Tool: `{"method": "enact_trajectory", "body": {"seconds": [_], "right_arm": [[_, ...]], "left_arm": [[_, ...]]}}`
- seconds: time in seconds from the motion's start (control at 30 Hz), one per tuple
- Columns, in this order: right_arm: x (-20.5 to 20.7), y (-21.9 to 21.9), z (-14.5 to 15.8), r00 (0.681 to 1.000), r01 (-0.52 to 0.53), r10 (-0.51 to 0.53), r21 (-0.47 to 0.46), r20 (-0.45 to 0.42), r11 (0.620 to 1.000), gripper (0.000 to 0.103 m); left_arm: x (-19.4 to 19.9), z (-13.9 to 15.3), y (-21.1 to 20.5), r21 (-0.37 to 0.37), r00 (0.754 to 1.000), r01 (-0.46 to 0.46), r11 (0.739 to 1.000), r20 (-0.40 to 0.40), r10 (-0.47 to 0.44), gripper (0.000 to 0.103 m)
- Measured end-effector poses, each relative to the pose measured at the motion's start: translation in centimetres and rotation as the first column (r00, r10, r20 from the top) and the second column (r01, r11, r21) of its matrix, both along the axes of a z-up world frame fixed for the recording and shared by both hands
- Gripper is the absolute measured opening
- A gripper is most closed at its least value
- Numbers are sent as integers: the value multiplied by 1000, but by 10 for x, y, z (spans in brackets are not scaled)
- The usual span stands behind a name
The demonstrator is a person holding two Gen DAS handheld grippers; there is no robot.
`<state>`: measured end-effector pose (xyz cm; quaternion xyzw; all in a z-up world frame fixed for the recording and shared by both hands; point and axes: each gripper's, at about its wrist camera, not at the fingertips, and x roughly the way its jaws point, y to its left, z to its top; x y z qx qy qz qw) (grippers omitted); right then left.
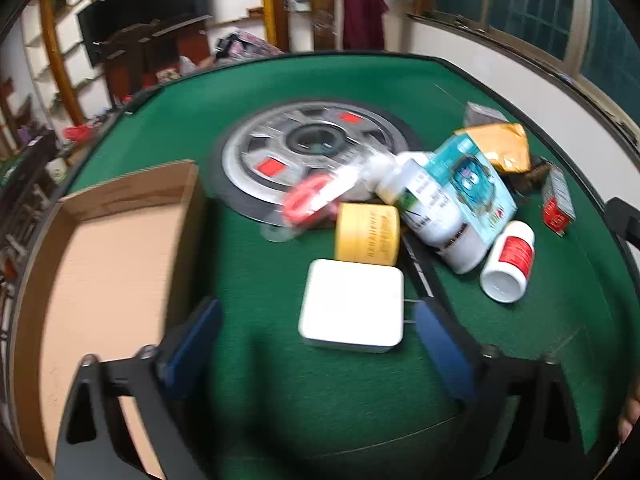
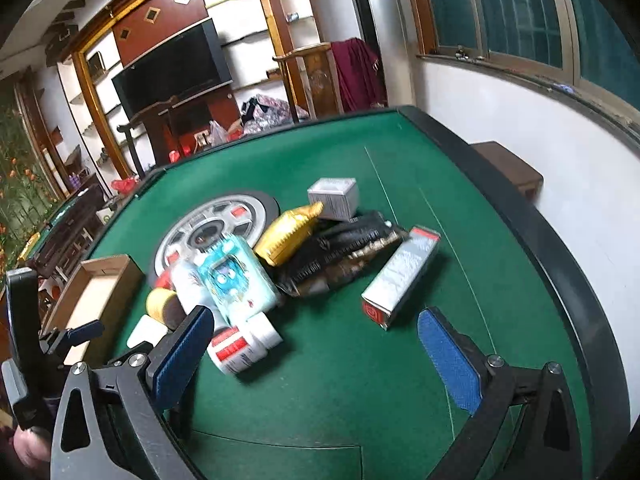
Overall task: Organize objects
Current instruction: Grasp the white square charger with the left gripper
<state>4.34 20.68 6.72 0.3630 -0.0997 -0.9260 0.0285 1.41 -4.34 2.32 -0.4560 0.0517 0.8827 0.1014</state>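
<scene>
**A heap of things on a green table, and both grippers wide open**

Some things are hard to see. The left wrist picture is blurry, so the words on the boxes cannot be read. A red thing (image 1: 310, 200) in clear wrap is smeared, and I cannot tell what it is. A dark bag (image 2: 344, 256) lies under other things, so only part of it shows. The cardboard box (image 1: 108, 272) is cut off at the left edge.

The pile sits on the green table (image 2: 360, 380), next to a round silver disc (image 1: 312, 148) with red squares. In the pile are a gold packet (image 2: 286, 236), a small grey box (image 2: 334, 196), a blue box (image 2: 236, 280) with a cartoon face, a big white bottle (image 1: 434, 216), a yellow tub (image 1: 366, 234) and a long silver and red carton (image 2: 402, 278). A small white bottle (image 2: 240, 346) with a red label lies on its side at the near edge of the pile.

A flat white square box (image 1: 352, 304) lies alone on the cloth, just in front of the yellow tub. It is plain, with round corners.

The left gripper (image 1: 316, 340) is spread wide and holds nothing. The white square box is just ahead, between its blue pads (image 1: 444, 344). The cardboard box is by its left side.

The right gripper (image 2: 316, 344) is spread wide too, with only green cloth between its fingers. The small white bottle lies beside its left finger.
</scene>
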Motion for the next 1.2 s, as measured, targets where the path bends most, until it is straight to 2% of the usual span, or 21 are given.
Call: {"method": "enact_trajectory", "body": {"seconds": [0.07,0.13,0.2,0.4,0.43,0.47,0.53,0.73,0.83,0.9,0.93,1.07,1.2], "right_arm": [[-1,6,-6,1000,-17,18,-24,20,1000,103],[-3,4,-10,999,-28,29,-31,26,999,103],[-3,3,-11,999,-43,44,-28,28,999,103],[2,-1,-9,997,-66,67,-48,38,997,103],[2,-1,-9,997,-67,69,-44,44,997,103],[3,-1,-10,997,-66,68,-40,47,997,103],[5,-2,-10,997,-66,67,-28,48,997,103],[5,-5,-15,995,-70,73,-49,68,996,103],[6,-9,-17,993,-82,86,-57,82,995,103],[7,-12,-16,992,-88,93,-57,85,994,103],[9,-14,-15,992,-93,97,-54,85,994,103],[16,-22,-10,988,-128,131,-36,77,991,103],[26,-40,-7,972,-220,222,-28,84,975,103]], "left_arm": [[-6,-4,2,46,999,17,999,30,-18,72],[-11,-6,2,102,998,19,995,52,-25,65],[-14,-7,3,122,998,19,992,57,-26,62],[-10,-9,6,120,998,24,992,55,-30,65],[-8,-8,6,121,998,37,992,55,-43,63],[-3,-6,6,128,997,57,990,50,-63,53],[4,-3,3,129,995,80,988,45,-87,51],[3,-5,-4,168,995,61,984,62,-73,52],[3,-8,5,143,996,71,987,45,-78,62],[6,-10,16,84,996,81,993,19,-83,59],[8,-9,18,85,996,88,992,10,-89,52],[17,-2,10,143,998,66,988,-14,-64,52],[44,22,-24,279,999,37,960,-37,-27,52]]}}
